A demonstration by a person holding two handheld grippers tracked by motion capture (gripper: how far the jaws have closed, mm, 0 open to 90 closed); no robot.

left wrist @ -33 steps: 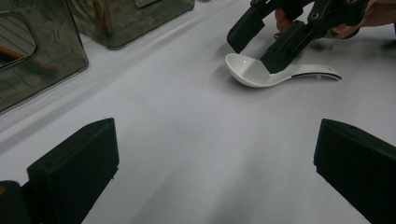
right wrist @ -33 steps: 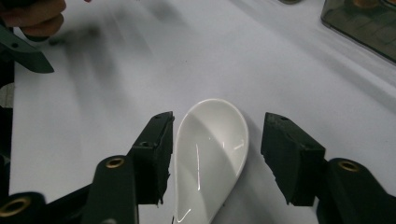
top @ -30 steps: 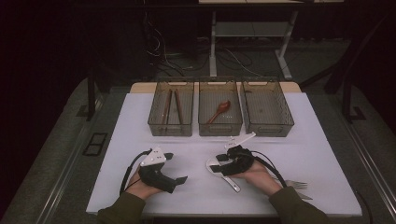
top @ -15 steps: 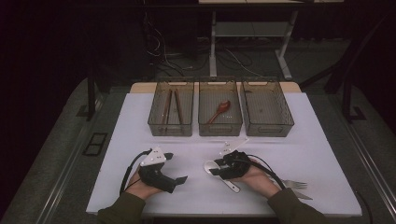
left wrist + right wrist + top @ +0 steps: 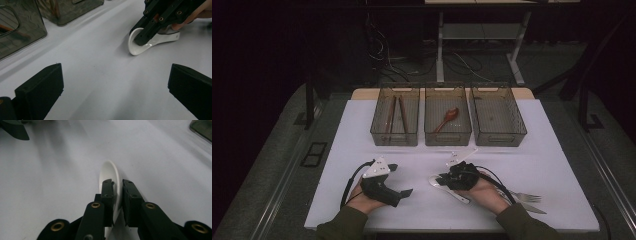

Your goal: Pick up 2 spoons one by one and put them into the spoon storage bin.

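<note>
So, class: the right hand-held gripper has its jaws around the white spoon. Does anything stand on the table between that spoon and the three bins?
Nothing visible does. The white spoon, in the right hand-held gripper, lies on the white table; the stretch up to the bins is bare. The forks lie on the person's side.

The person wears dark olive-green long sleeves (image 5: 343, 224). The left gripper (image 5: 387, 187) is a matte black pistol-shaped tool topped by a pale grey three-cornered plate (image 5: 376, 168), with a thin black cable (image 5: 350, 182) looping from it; its jaws are thick, blunt black blocks. The right gripper (image 5: 447, 178) is black too, carries a similar plate and cable, and its slim linked arms show brass-coloured rivets (image 5: 95, 205).
</note>
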